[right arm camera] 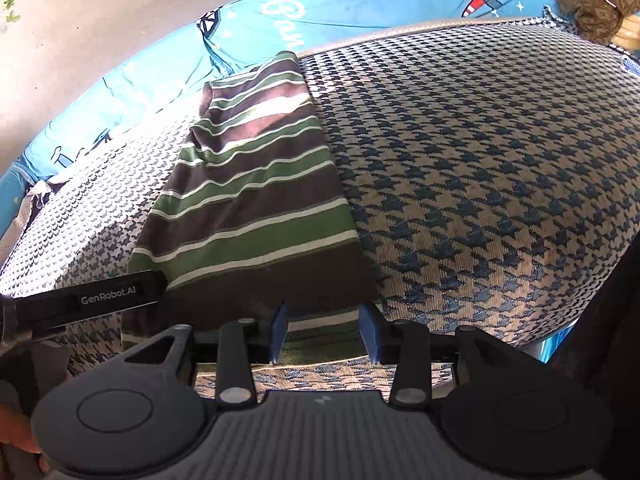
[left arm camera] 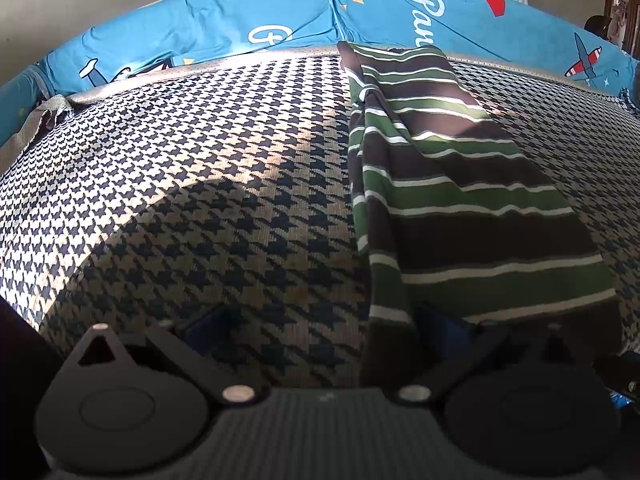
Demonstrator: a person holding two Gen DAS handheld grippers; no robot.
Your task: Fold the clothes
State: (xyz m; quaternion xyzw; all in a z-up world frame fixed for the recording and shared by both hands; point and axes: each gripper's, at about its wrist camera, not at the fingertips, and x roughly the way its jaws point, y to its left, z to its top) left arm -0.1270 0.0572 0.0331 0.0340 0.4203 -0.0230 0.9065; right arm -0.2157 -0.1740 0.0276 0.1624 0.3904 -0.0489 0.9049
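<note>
The bed's houndstooth cover (left arm camera: 192,184) spreads out ahead of me, with blue printed pillows (left arm camera: 248,20) along its far edge. A striped garment (right arm camera: 256,200) (green, brown and white) lies folded into a long strip down the cover. My right hand-held gripper (right arm camera: 326,330) sits at its near hem, blue fingers (right arm camera: 280,326) spread apart. My left hand-held gripper (left arm camera: 320,332) is wide apart too, its right finger hidden under the cloth's near corner.
</note>
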